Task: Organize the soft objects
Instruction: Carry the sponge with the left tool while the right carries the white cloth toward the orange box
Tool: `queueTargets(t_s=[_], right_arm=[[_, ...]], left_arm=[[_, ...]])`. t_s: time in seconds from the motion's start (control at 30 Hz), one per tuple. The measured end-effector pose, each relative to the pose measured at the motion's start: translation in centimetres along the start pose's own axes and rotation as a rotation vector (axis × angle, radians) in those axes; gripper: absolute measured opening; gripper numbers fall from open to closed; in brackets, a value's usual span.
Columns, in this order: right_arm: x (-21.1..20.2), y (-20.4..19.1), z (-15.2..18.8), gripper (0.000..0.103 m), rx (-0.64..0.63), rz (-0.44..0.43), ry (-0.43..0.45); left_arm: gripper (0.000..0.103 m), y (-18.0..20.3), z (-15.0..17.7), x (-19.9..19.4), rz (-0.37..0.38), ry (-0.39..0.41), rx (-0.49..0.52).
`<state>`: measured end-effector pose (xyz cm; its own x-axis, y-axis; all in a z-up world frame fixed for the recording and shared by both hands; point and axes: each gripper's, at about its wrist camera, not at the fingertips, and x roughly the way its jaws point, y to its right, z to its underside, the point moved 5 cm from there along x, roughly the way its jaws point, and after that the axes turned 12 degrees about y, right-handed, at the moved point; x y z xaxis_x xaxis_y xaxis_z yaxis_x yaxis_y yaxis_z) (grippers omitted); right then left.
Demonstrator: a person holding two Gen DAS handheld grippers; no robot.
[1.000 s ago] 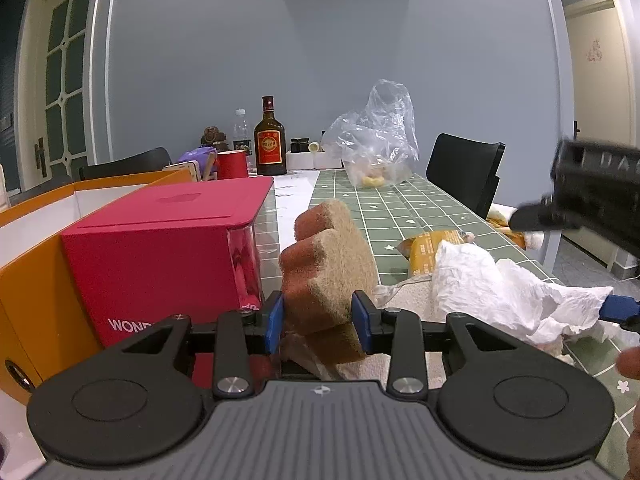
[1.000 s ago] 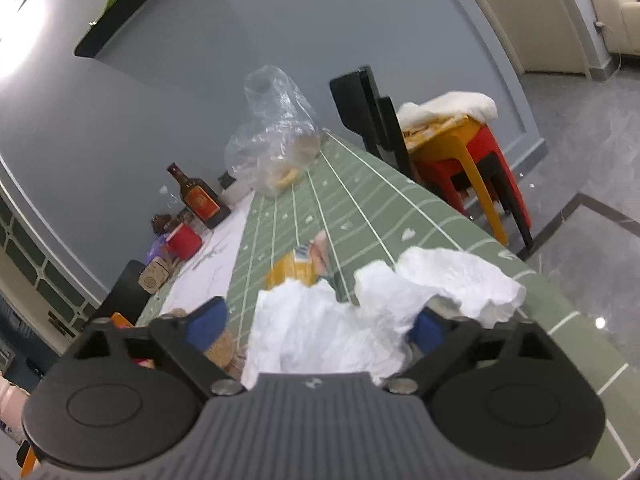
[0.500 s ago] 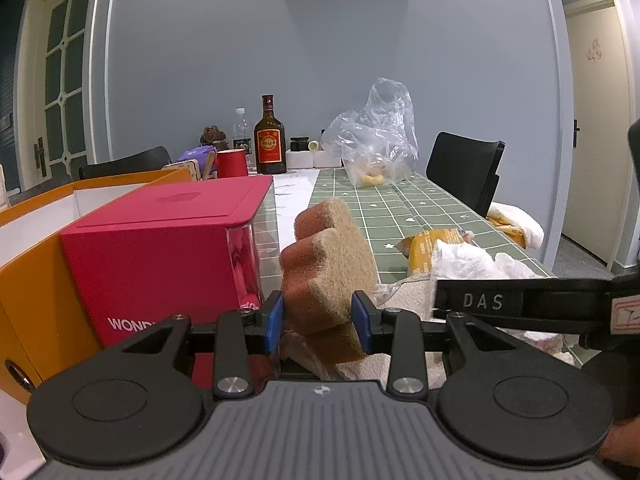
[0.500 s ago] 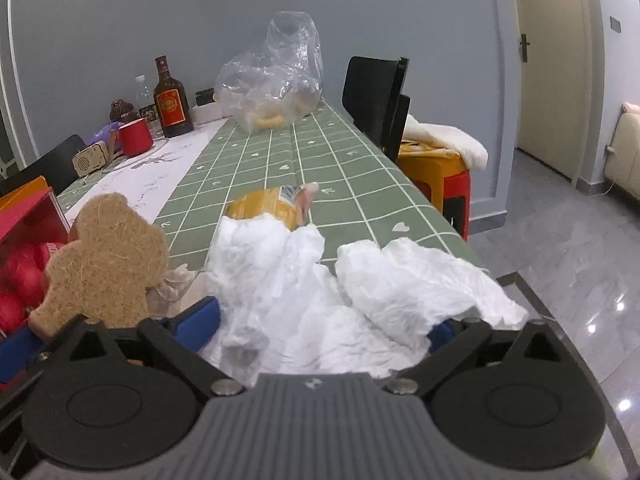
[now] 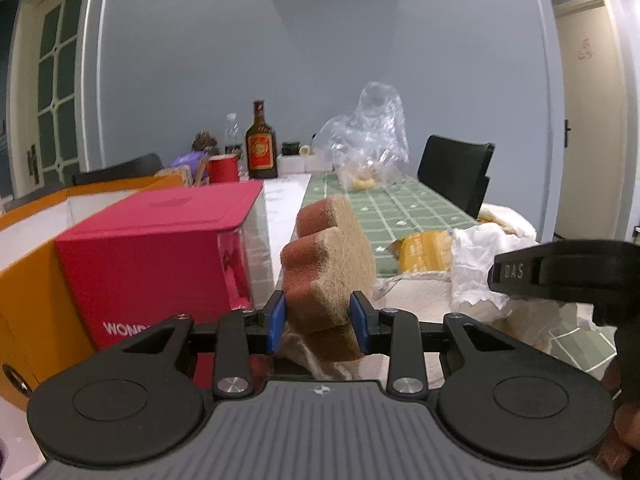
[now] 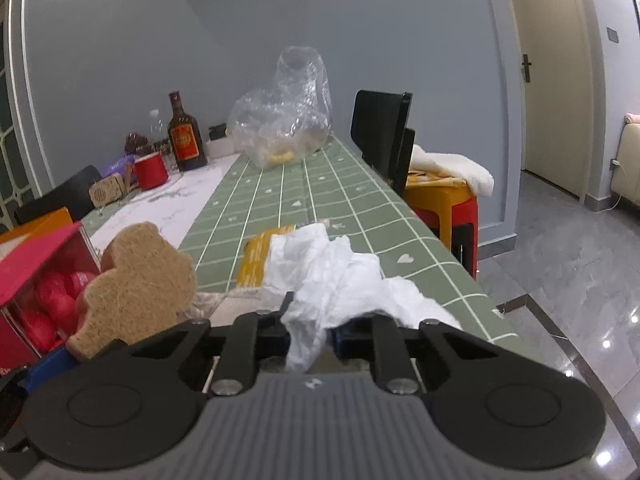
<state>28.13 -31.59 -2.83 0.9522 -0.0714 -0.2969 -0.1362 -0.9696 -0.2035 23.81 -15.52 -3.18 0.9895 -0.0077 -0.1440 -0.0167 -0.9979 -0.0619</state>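
Green grid tablecloth (image 6: 360, 216), grey wall, left gripper (image 5: 318, 322) clamping sponge (image 5: 332, 256), right gripper (image 6: 310, 334) closing on tissue (image 6: 340, 276)

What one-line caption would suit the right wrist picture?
Right gripper closing on crumpled white tissue paper over the green checked tablecloth.

Right gripper (image 6: 310, 332) low in front, jaws closing on crumpled white tissue (image 6: 340, 280), a fold of it pinched between them. Tissue spread over green checked tablecloth (image 6: 320, 196), partly covering a yellow packet (image 6: 256, 258). At left, brown bear-shaped sponge (image 6: 140, 280) upright beside a red box (image 6: 36, 256). Farther back: clear plastic bag (image 6: 288, 120), dark bottle (image 6: 185, 140), red cup (image 6: 151, 170), black chair (image 6: 380, 132).
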Motion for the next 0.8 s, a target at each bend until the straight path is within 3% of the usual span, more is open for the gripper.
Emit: queueTargets(t_s=[0.17,0.33,0.53,0.67,0.8], right_arm=[[-0.3,1.2,-0.5,0.015,0.101,0.02,0.035],[-1.3,2.6,-1.1,0.015,0.198,0.04,0.106],[-2.6,2.8,-2.1,0.015,0.292,-0.045,0.187],[-2.2,2.6,-2.0,0.015,0.338,-0.093,0.155],[-2.3,2.0,-2.2,0.015,0.39,-0.16,0.159]], left_arm=[[0.038,0.2,-0.1,-0.3,0.022,0.022,0.004],[0.037,-0.9,-1.1,-0.8,0.062,0.057,-0.087],[0.036,-2.6,-2.6,-2.0,0.1,0.128,-0.21],[0.036,-3.4,-3.5,-2.7,0.075,0.171,-0.246],[0.033,-3.9,-4.7,-4.8,-0.011,0.309,-0.247]])
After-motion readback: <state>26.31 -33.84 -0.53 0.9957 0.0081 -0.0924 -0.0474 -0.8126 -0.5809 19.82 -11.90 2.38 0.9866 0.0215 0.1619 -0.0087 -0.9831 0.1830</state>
